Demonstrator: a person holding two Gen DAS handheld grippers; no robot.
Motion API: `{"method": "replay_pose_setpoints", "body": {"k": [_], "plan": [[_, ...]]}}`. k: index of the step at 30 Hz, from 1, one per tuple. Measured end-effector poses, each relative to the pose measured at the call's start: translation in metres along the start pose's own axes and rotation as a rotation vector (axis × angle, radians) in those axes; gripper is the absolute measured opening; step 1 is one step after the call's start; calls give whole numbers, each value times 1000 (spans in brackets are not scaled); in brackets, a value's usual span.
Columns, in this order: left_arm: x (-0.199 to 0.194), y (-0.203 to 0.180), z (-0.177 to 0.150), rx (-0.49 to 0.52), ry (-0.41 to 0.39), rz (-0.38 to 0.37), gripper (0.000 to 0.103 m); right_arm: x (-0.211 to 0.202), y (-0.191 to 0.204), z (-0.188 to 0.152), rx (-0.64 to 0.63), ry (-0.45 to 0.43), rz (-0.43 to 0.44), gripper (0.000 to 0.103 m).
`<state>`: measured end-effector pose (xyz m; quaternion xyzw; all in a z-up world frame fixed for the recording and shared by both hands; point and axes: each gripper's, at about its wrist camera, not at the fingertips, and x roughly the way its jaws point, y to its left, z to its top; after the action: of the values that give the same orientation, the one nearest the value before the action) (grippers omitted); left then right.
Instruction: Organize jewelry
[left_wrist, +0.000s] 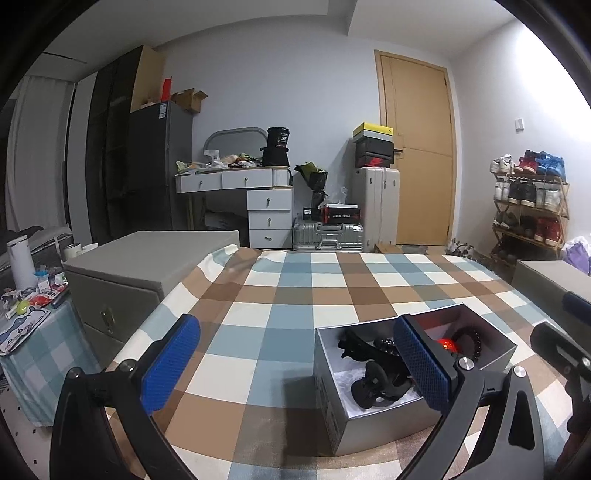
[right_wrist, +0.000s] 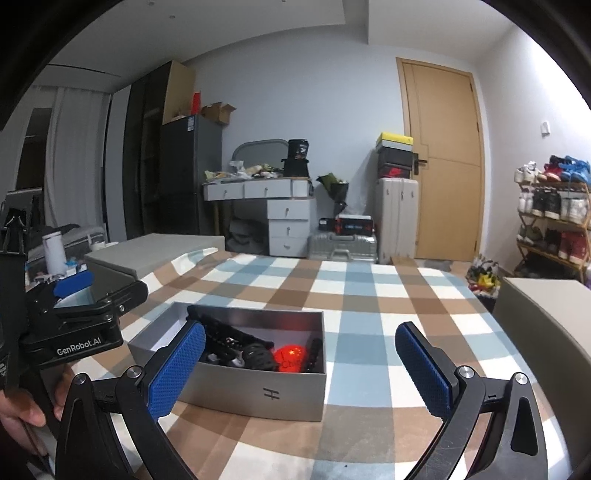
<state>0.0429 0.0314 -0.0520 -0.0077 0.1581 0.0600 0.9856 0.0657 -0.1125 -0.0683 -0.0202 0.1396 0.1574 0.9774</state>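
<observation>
An open grey box (left_wrist: 338, 421) (right_wrist: 258, 395) sits on the checked tablecloth. Inside lie black hair clips (left_wrist: 369, 384) (right_wrist: 225, 341), a black bead bracelet (left_wrist: 474, 339) (right_wrist: 314, 354) and a red round item (left_wrist: 447, 345) (right_wrist: 290, 360). My left gripper (left_wrist: 295, 365) is open and empty, its right finger over the box, its left finger over bare cloth. My right gripper (right_wrist: 299, 369) is open and empty, held just in front of the box, with its left finger at the box's near left corner. The left gripper's body (right_wrist: 74, 332) shows at the left of the right wrist view.
The table (right_wrist: 369, 295) is covered by a blue, brown and white checked cloth. Grey upholstered seats stand at the left (left_wrist: 147, 266) and right (right_wrist: 546, 317). A side table (left_wrist: 29, 306) with a white bottle and clutter is at far left. Drawers, suitcases, door and shoe rack stand behind.
</observation>
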Motion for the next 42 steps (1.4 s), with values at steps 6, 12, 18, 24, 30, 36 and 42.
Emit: {"method": "replay_pose_setpoints", "body": {"k": [6,12,18,24,30,36,42], "plan": [[0,-1,0,0,1,-2,102,2,-1,0,-1,4,1,103],[1,0,0,1,1,-2,102,2,-1,0,-1,4,1,103],[1,0,0,1,1,-2,102,2,-1,0,-1,4,1,103],[0,0,0,0,1,-2,102,2,-1,0,-1,4,1,103],[1,0,0,0,1,-2,102,2,-1,0,-1,4,1,103],[1,0,0,0,1,-2,102,3,-1,0,0,4,1,103],[2,0,0,0,2,-2,102,3,-1,0,0,4,1,103]]}}
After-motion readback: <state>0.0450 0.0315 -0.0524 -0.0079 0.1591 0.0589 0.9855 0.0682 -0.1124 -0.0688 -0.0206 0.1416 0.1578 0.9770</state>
